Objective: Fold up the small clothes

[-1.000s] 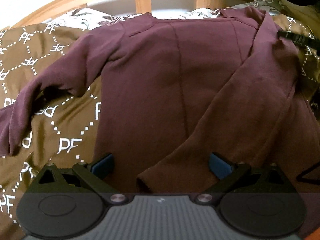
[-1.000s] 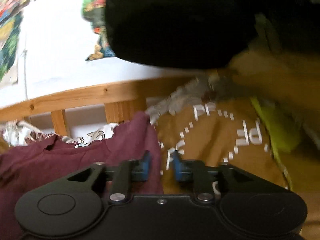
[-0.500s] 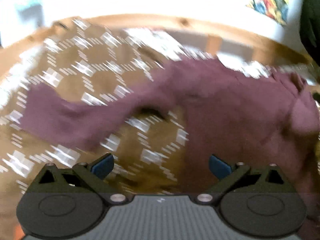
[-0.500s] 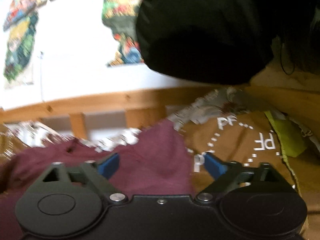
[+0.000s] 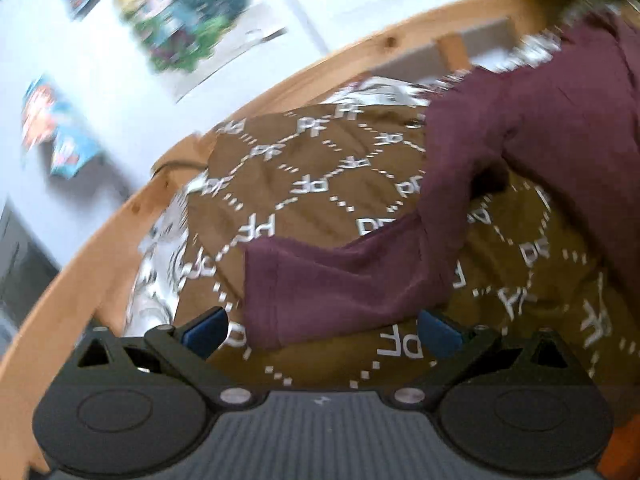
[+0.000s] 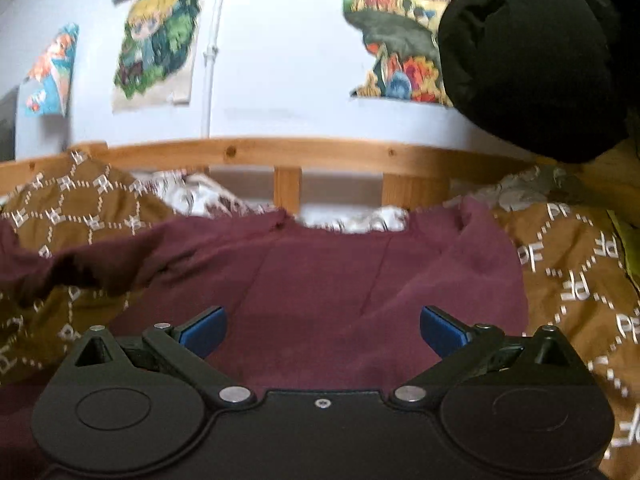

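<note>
A maroon long-sleeved top (image 6: 360, 280) lies spread on a brown bedcover (image 6: 580, 280) printed with white letters. In the left wrist view its left sleeve (image 5: 340, 280) stretches out over the cover, cuff end nearest me. My left gripper (image 5: 320, 334) hovers just before that cuff, jaws wide open with nothing gripped. My right gripper (image 6: 320, 330) stands wide open above the top's body, holding nothing. The top's right sleeve is out of sight.
A wooden bed rail (image 6: 280, 152) with slats runs behind the bedding, curving round the left side (image 5: 120, 220). Posters (image 6: 156, 40) hang on the white wall. A black bulky thing (image 6: 532, 52) hangs at upper right. A yellow-green cloth (image 6: 630, 248) shows at the right edge.
My left gripper swung left from the top's body to the outstretched left sleeve. My right gripper opened wide, let go of the top's right edge and swung left over its body.
</note>
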The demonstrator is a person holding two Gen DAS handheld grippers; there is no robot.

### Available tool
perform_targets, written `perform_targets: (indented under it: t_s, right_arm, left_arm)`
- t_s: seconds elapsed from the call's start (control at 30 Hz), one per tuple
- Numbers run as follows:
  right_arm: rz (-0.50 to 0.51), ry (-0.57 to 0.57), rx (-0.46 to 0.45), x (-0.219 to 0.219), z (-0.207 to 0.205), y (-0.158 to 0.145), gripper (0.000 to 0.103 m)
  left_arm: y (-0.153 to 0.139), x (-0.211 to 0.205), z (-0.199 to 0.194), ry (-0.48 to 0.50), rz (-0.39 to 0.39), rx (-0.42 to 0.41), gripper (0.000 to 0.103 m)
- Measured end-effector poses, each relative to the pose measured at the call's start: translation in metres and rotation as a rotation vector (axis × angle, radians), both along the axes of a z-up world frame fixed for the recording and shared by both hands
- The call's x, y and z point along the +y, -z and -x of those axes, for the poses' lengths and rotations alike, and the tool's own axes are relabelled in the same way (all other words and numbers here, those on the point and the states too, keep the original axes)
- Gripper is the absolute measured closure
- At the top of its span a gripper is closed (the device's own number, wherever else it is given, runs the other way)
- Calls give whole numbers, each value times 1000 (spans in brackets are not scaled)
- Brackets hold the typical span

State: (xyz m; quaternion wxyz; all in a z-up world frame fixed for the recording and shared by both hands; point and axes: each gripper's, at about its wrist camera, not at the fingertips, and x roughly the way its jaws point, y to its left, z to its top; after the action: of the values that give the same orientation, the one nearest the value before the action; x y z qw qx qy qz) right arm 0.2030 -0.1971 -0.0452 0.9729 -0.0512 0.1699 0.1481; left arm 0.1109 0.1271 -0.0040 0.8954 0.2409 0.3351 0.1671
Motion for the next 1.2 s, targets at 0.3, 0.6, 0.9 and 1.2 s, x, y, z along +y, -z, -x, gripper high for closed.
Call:
perform_targets:
  t_s: [0.3,0.6,0.9,1.2]
  right_arm:
    - [13,103,104,-5,5,14,1]
    - [-42,77,99,-16,-1,17,1]
    - [-101,87,3,-27,9,-15,1]
    - [-42,56,-12,-32,14,-35,1]
  left_arm:
    - [35,-41,-31,261,-232,205,1]
    - [31,-21,-73,150,-140,419,58]
    - [-33,0,-93,-90,408,504,99]
    - [-92,-30,-71,-209,1088,425,99]
